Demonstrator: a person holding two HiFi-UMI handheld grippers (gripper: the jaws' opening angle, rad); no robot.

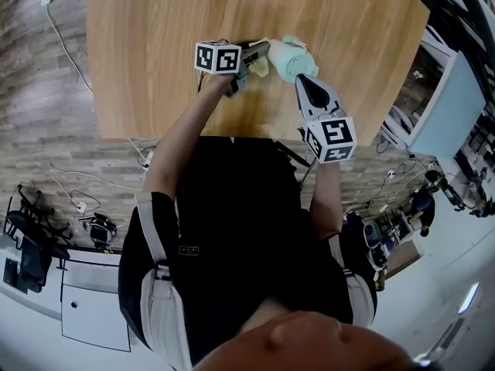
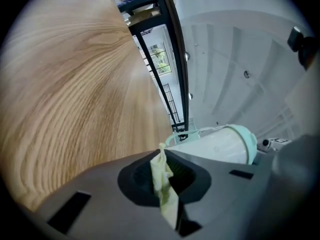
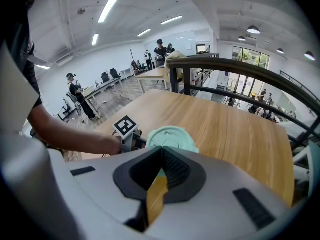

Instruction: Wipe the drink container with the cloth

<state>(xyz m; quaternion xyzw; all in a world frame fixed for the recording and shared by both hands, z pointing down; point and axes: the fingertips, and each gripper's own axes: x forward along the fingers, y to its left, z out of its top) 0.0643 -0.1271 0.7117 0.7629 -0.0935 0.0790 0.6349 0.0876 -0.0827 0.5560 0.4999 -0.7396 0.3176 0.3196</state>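
Drink cup (image 2: 215, 146): smooth white cylinder with a round mint-green lid (image 3: 172, 135), lid-up at the near side of the table (image 1: 155, 60), between the 2 grippers.
Cloth (image 2: 163, 176): thin, pale yellow, crumpled strip.
Left gripper (image 2: 161, 151): clamped on the cloth, just beside the cup.
Right gripper (image 3: 160, 149): jaws closed at the lid's near rim, mint showing between them.
Table: light wood, visible grain.

Large open-plan lab or workshop hall, not home. Long strip lights (image 3: 107, 9) and round lamps (image 3: 253, 30) on high white ceiling. Work tables (image 3: 155, 74) in background, people (image 3: 75, 91) standing among them. Black metal railing (image 3: 225, 64) behind wooden desk (image 1: 155, 52); big windows (image 3: 250, 54) beyond. Loose cables (image 1: 85, 178) on wood-plank floor (image 1: 31, 91); equipment clutter (image 1: 421, 203) at side.
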